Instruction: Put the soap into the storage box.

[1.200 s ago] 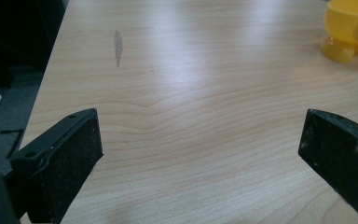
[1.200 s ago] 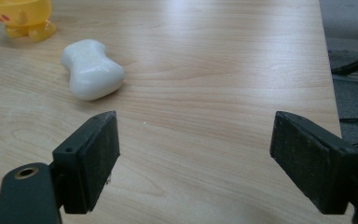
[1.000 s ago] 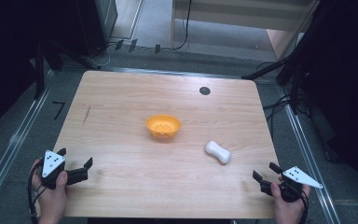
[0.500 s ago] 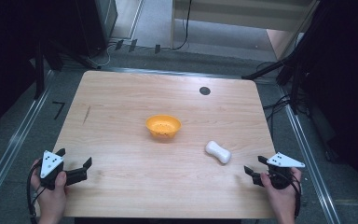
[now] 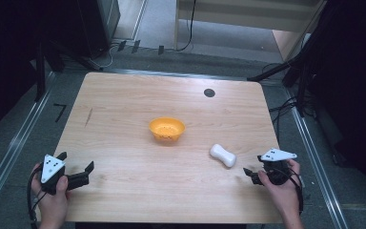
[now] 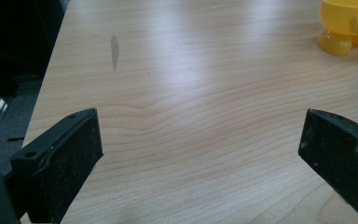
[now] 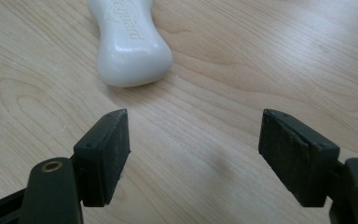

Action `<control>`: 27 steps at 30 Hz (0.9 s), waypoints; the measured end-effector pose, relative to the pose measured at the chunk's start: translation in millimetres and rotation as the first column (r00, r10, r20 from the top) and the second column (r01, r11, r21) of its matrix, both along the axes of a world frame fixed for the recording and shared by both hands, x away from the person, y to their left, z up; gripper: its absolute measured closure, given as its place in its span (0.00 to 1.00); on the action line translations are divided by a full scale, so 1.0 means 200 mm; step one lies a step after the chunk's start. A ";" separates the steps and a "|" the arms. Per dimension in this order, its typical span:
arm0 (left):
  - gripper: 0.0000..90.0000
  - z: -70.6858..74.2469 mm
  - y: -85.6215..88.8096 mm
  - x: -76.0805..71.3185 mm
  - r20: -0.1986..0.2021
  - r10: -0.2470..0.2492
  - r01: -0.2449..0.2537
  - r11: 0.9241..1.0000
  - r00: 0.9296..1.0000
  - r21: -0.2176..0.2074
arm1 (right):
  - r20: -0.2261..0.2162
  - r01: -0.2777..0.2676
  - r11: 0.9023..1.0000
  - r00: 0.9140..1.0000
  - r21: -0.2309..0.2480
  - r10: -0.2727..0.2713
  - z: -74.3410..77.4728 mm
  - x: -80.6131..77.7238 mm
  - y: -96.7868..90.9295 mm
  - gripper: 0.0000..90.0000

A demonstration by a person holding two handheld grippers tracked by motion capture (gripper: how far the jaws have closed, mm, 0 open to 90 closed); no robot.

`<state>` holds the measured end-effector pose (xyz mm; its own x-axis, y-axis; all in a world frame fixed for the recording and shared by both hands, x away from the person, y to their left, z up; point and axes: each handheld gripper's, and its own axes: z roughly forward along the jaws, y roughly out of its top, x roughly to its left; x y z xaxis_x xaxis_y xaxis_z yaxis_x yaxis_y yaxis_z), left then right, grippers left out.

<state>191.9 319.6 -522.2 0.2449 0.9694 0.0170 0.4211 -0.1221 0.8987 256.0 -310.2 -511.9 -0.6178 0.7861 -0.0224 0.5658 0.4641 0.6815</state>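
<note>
A white bar of soap (image 5: 223,155) lies on the wooden table (image 5: 124,200), right of centre. An orange bowl (image 5: 167,129) stands in the middle. My right gripper (image 5: 253,165) is held open just right of the soap, near the front right corner. In the right gripper view the soap (image 7: 128,42) lies ahead and left of the open right gripper (image 7: 193,135), outside the jaws. My left gripper (image 5: 76,163) rests open at the front left with nothing in it. The left gripper view has the bowl (image 6: 349,23) far off, beyond the open left gripper (image 6: 200,135).
A small black round disc (image 5: 209,92) sits in the tabletop near the far edge. A dark streak (image 5: 89,117) marks the wood at the left and appears as the streak (image 6: 114,49) in the left gripper view. Dark floor and cables surround the table.
My right gripper has moved left and a little forward, closer to the soap. The left gripper, bowl and soap have stayed where they were.
</note>
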 end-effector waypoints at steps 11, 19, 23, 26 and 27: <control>0.00 0.00 0.00 0.00 0.001 0.000 0.000 1.000 1.000 0.002 | -0.054 -0.057 0.996 0.997 -0.066 0.053 0.04 0.07 0.08 0.28; 0.00 0.00 0.00 0.00 0.000 -0.001 0.001 1.000 1.000 0.006 | -0.068 -0.084 0.990 0.995 -0.109 0.077 0.06 0.11 0.15 0.27; 0.00 0.00 0.00 0.00 -0.001 0.000 0.000 1.000 1.000 0.006 | -0.086 -0.100 0.987 0.992 -0.127 0.089 0.07 0.14 0.18 0.26; 0.00 0.00 0.00 0.00 0.001 -0.001 0.001 1.000 1.000 0.004 | -0.097 -0.113 0.984 0.990 -0.137 0.100 0.07 0.15 0.19 0.26; 0.00 0.00 0.00 0.00 0.000 -0.001 0.001 1.000 1.000 0.004 | -0.110 -0.123 0.982 0.988 -0.146 0.108 0.06 0.16 0.20 0.25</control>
<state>191.5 318.7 -522.3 0.2461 0.9690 0.0213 0.4206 -0.1265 0.8984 288.1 -269.6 -499.0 -0.7093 0.7015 -0.0690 0.5650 0.6243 0.5395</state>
